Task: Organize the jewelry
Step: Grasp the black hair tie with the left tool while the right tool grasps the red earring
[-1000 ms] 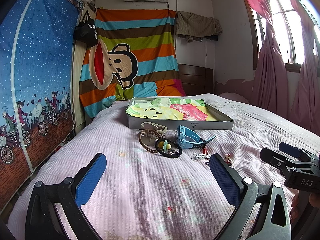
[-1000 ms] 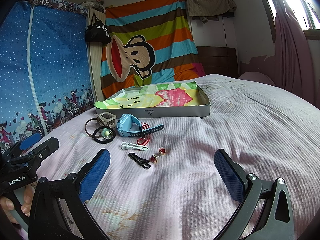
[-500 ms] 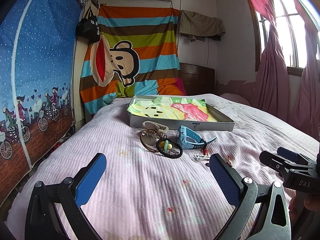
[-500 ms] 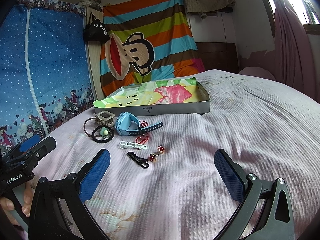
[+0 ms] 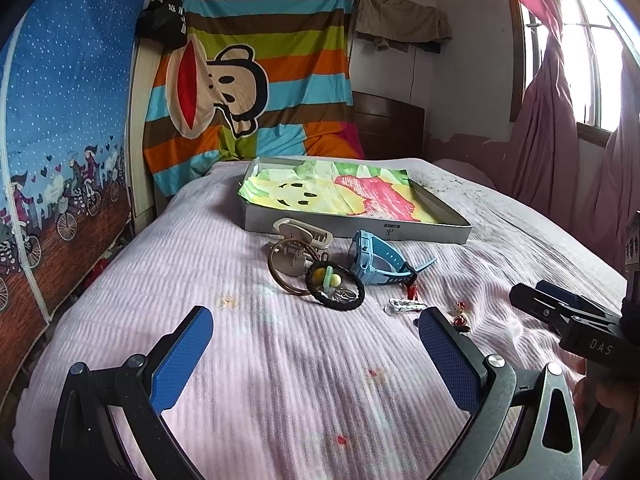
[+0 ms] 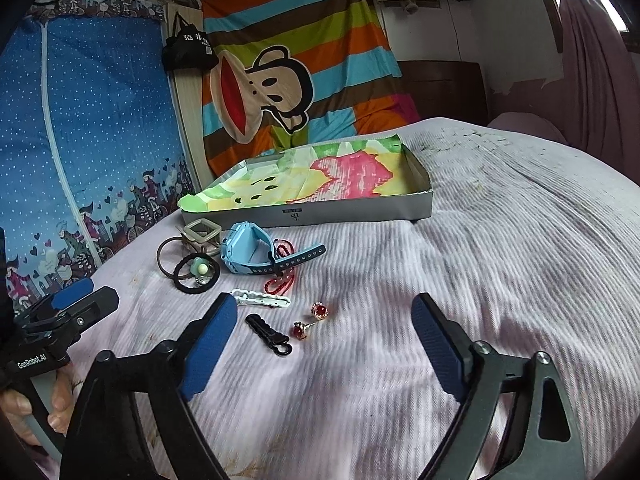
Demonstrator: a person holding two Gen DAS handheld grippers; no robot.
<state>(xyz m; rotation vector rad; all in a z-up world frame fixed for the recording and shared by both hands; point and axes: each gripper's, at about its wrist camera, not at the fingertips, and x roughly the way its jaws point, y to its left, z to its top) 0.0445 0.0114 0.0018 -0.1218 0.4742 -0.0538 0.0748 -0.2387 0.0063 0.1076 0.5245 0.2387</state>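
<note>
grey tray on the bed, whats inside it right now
Only a colourful printed sheet lines the grey tray; no jewelry shows on it. The sheet hides the tray floor, and the near wall covers the strip just behind it.

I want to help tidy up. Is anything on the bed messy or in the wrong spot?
Yes. The blue watch, hair ties, clips and red earrings lie scattered on the bedspread, while the tray behind them holds only its colourful liner.
</note>
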